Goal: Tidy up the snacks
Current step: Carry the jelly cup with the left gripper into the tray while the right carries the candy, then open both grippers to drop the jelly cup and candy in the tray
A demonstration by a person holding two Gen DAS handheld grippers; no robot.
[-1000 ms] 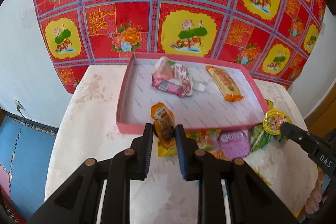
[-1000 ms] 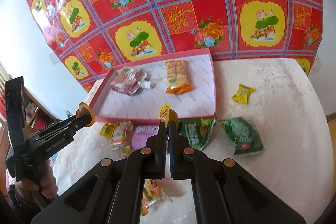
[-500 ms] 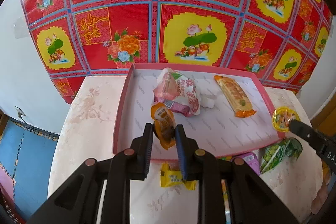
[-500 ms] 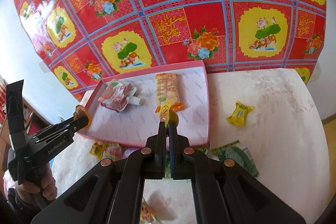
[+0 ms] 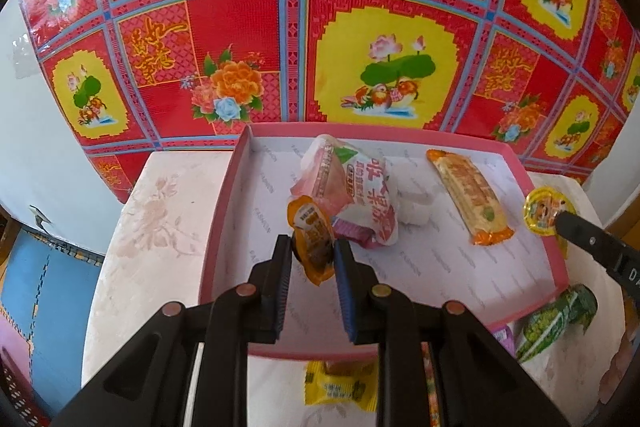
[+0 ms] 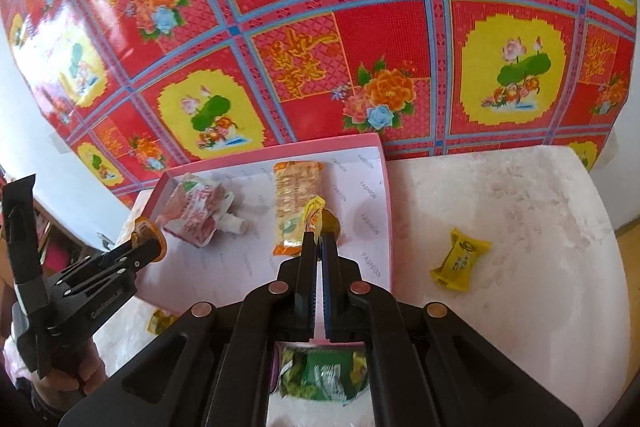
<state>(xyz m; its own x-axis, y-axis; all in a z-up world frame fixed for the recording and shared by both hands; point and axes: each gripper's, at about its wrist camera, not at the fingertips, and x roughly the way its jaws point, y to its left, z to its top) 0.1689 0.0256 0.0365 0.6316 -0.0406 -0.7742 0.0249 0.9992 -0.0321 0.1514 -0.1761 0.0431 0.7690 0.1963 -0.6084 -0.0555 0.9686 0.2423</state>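
A pink tray [image 5: 224,223] with white lining sits on the pale table against the back. In it lie a pink-white pouch [image 5: 352,187] and an orange biscuit bar [image 5: 468,199]. My left gripper [image 5: 312,251] is shut on an orange snack packet [image 5: 314,239] and holds it over the tray's left part. My right gripper [image 6: 318,239] is shut on a small round yellow jelly cup [image 6: 316,217], held edge-on over the tray's right part; the cup also shows in the left wrist view [image 5: 546,206].
Loose snacks lie on the table in front of the tray: a yellow candy [image 5: 340,385], a green packet [image 5: 556,323], a purple packet [image 5: 504,337]. Another yellow candy [image 6: 460,261] lies right of the tray [image 6: 386,211]. A red patterned cloth [image 5: 300,27] hangs behind.
Both grippers have moved forward from the table's front area to over the tray, each still holding its snack.
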